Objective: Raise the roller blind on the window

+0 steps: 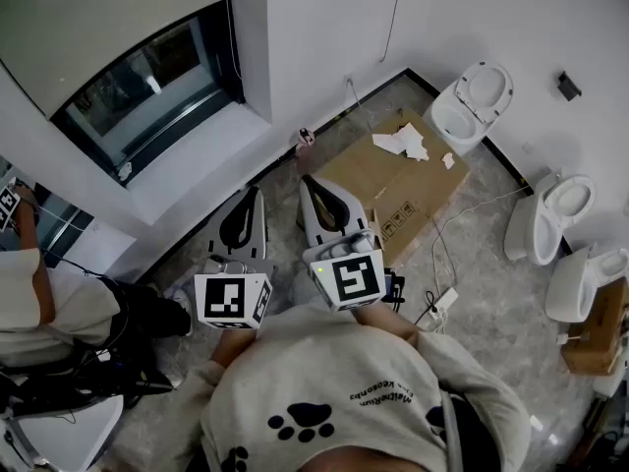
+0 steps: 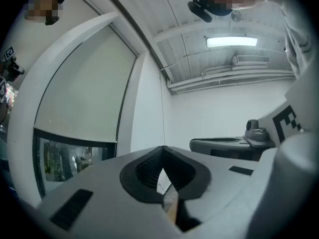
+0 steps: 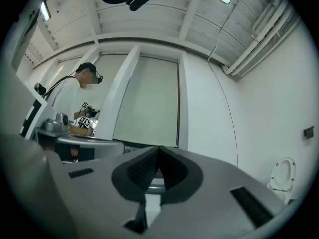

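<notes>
Two grippers were held out in front of the person, side by side and close to each other. The left gripper (image 1: 254,195) had its jaws pressed tight together, and nothing was between them. In the left gripper view its dark pads (image 2: 142,171) met at the tip with no gap. The right gripper (image 1: 312,182) was just the same. Its jaws were closed all the way, and it held nothing. Both grippers pointed out flat toward the white wall (image 1: 314,47) next to the window.

The roller blind (image 1: 98,8) hung over the window (image 1: 147,87), ahead of the grippers and off to the left. It was pulled down most of the way. Only a strip of dark glass showed under its bottom edge. A white window sill (image 1: 197,170) ran below the glass. Neither gripper touched the blind, and both were well apart from it.

A flat cardboard box (image 1: 393,190) lay on the grey floor (image 1: 491,293), just past the right gripper. Some torn white paper (image 1: 403,143) lay on top of the box. White toilets (image 1: 474,104) stood on the floor along the wall on the right.

Another person (image 1: 29,303) in a light top stood at the left, near the window. The right gripper view showed that person from the side, holding small cubes with black and white squares on them.
</notes>
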